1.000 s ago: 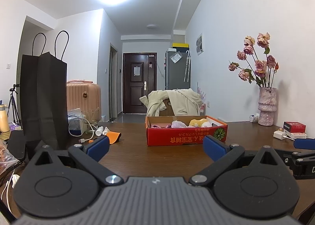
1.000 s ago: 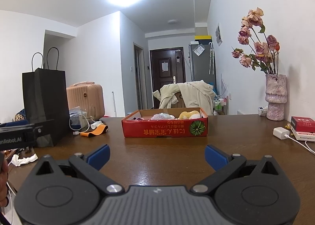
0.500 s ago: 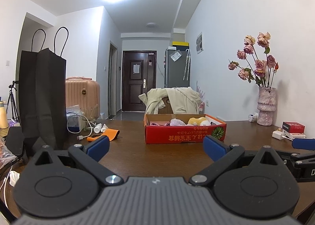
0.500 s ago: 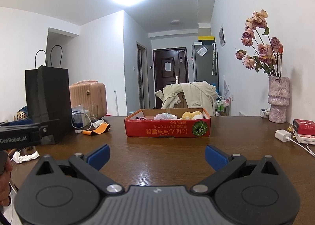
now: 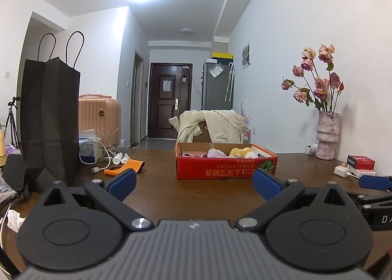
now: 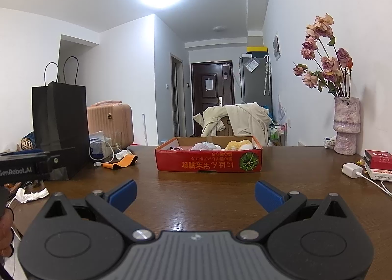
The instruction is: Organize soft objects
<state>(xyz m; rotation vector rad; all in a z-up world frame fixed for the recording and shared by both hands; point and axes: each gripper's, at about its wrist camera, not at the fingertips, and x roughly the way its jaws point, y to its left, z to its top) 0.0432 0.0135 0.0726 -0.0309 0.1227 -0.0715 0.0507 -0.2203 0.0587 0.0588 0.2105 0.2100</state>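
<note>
A red cardboard box (image 5: 226, 169) stands on the brown table (image 5: 201, 196) ahead; it also shows in the right wrist view (image 6: 209, 161). It holds soft objects: a pink one (image 5: 193, 155), a lilac one (image 5: 216, 153) and a yellow one (image 5: 241, 151). In the right wrist view the lilac one (image 6: 205, 145) and yellow one (image 6: 238, 144) show above the rim. My left gripper (image 5: 194, 185) is open and empty, well short of the box. My right gripper (image 6: 195, 193) is open and empty, also short of it.
A black paper bag (image 5: 50, 120) stands at the left, with cables, a white bottle and an orange strap (image 5: 125, 167) beside it. A vase of flowers (image 6: 346, 125), a red packet (image 6: 378, 160) and a white charger (image 6: 351, 169) are at the right. A crumpled tissue (image 6: 31, 194) lies at the left edge.
Both grippers have risen and eased back a little from the box, so more of its inside shows. Both stay open and empty.
</note>
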